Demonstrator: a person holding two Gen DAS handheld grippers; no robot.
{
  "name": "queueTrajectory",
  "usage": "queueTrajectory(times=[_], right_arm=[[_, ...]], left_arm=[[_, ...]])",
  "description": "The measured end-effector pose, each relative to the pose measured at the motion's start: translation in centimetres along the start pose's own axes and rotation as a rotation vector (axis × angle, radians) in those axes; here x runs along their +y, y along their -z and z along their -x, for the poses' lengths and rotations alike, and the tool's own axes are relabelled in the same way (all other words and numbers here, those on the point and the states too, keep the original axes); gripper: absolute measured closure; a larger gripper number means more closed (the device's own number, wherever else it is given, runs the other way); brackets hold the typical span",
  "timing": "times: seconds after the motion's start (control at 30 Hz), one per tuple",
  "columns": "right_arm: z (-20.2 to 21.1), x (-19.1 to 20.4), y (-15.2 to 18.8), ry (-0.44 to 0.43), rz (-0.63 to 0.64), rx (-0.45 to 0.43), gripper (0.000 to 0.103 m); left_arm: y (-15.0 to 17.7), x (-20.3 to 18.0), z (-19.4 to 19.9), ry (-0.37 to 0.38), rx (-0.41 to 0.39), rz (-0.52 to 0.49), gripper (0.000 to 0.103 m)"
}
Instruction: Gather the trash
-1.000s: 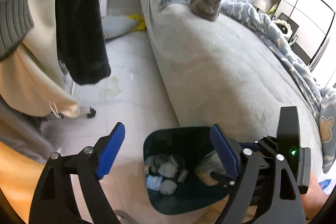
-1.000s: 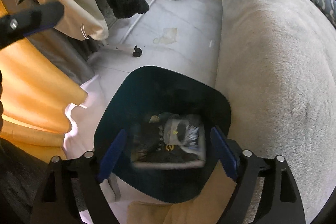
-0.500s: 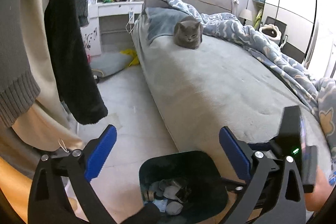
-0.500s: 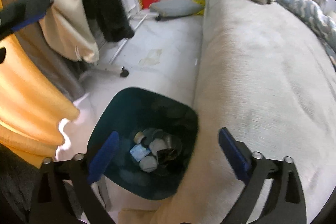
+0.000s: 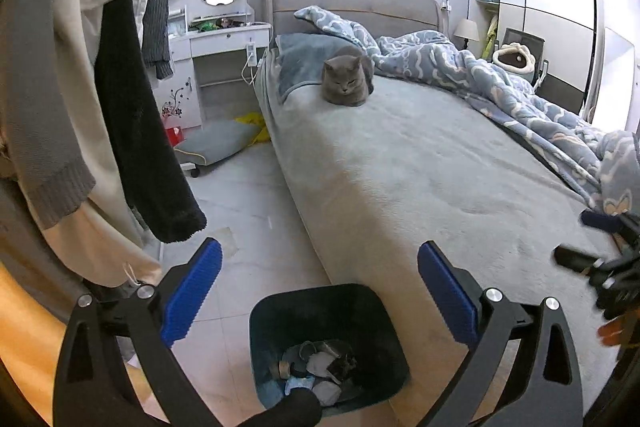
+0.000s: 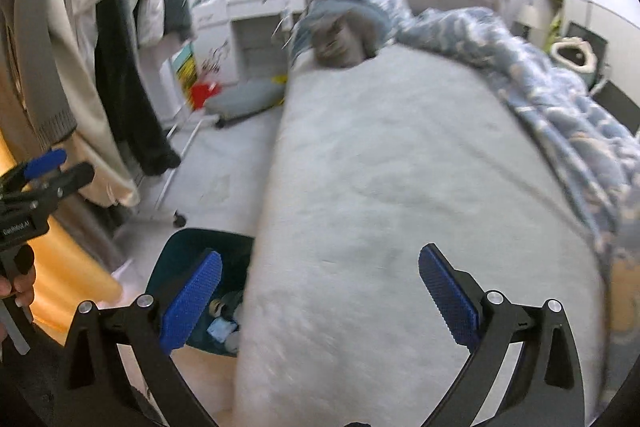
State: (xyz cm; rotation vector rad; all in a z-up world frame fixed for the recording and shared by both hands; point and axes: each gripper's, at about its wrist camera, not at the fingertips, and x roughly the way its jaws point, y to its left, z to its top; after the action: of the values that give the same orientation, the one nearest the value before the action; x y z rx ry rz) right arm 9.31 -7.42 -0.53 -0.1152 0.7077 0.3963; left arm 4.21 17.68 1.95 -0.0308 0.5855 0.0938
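Note:
A dark teal trash bin (image 5: 384,311) stands on the floor against the bed's side, with several crumpled wrappers and tissues (image 5: 320,367) inside. My left gripper (image 5: 318,291) hangs above the bin, open, nothing between its blue pads. In the right wrist view the bin (image 6: 176,251) sits at lower left, partly behind the left pad. My right gripper (image 6: 318,293) is open and empty over the grey bed cover (image 6: 400,187). The right gripper (image 5: 600,251) shows blurred at the left wrist view's right edge. The left gripper (image 6: 40,171) shows at the right wrist view's left edge.
A grey cat (image 5: 347,77) lies on the bed near the headboard, beside a rumpled blue duvet (image 5: 500,83). Clothes (image 5: 132,107) hang on a rack at left. A grey cushion (image 5: 216,141) and a white dresser (image 5: 224,43) stand beyond the floor strip. An orange curtain (image 6: 72,267) hangs at lower left.
Both grippers rose and tilted up, so the bin dropped low in each view. The dark packet seen between the right pads a second ago lies in the bin. The right gripper swung over the bed.

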Motion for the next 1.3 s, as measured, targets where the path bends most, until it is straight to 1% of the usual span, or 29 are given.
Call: queueTrajectory(times=[0.13,0.23,0.37,0.57,0.6,0.67,0.77,0.83,0.87,0.93,1.07,1.3], right_arm=[[4.4,-1.8,0.8,0.018,0.002,-0.041,0.003],[7.6,-2.9,2.0,0.047,0.013,-0.058,0.003],[10.4,-4.7,4.0,0.088,-0.041,-0.065,0.003],[14.2,-6.9,5.8,0.116,-0.084,-0.115,0.003],[14.6,-7.2,6.2,0.117,-0.091,-0.116,0.003],[15.2,-7.8,7.4,0.081,-0.111,-0.133,0.003],[16.2,-8.1,7.9,0.051,-0.120,-0.168,0.003],[16.3,-8.1,8.0,0.044,-0.117,-0.172,0.003],[16.4,-8.1,8.0,0.040,-0.116,-0.172,0.003],[16.4,-8.1,8.0,0.039,-0.114,-0.172,0.003],[16.4,-7.8,8.1,0.034,-0.102,-0.170,0.003],[16.2,-6.7,7.9,0.036,-0.057,-0.147,0.003]], left_arm=[[0.0,-1.1,2.6,-0.011,-0.014,-0.016,0.003],[0.0,-1.4,4.2,0.005,-0.020,-0.016,0.003],[0.5,-2.6,5.6,0.000,-0.028,-0.038,0.003],[2.7,-4.3,7.2,0.047,-0.029,-0.046,0.003],[3.2,-4.6,7.4,0.049,-0.027,-0.048,0.003],[4.0,-5.0,7.7,0.047,-0.025,-0.053,0.003],[5.4,-5.7,7.5,0.045,-0.009,-0.074,0.003],[6.2,-6.1,7.1,0.030,0.010,-0.114,0.003],[6.3,-6.2,7.0,0.033,0.015,-0.117,0.003],[6.5,-6.0,7.1,0.046,0.014,-0.101,0.003],[6.7,-5.4,7.0,0.047,0.027,-0.065,0.003],[6.8,-5.3,7.0,0.047,0.024,-0.058,0.003]])
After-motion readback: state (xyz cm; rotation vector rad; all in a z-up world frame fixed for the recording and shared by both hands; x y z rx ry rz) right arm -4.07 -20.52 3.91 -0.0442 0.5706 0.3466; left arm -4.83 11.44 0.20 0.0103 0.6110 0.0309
